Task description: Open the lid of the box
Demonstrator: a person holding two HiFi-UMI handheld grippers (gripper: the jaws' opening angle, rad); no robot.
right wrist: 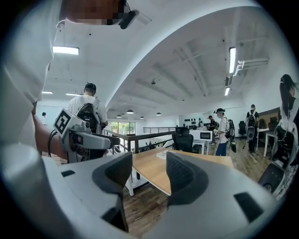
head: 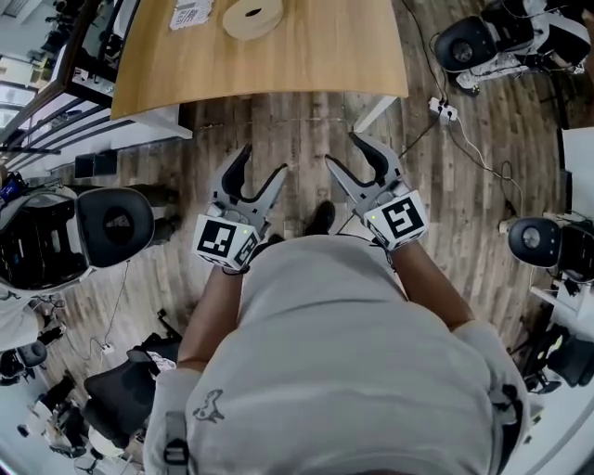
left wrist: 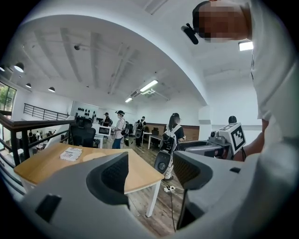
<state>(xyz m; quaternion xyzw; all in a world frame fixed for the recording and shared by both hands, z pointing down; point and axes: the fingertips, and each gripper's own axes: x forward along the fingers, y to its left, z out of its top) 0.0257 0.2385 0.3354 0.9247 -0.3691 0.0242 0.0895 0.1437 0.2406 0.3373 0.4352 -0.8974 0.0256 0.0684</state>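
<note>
While held before the table (head: 278, 65), left tongs (head: 264, 160) gaping, empty, right tongs (head: 343, 148) likewise, paper sheet (head: 192, 14) unreadable.

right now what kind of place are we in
Most likely an open-plan office or lab workspace: a wooden table on a wood floor, a black office chair, a power strip with trailing cables, and people standing among desks farther off.
</note>
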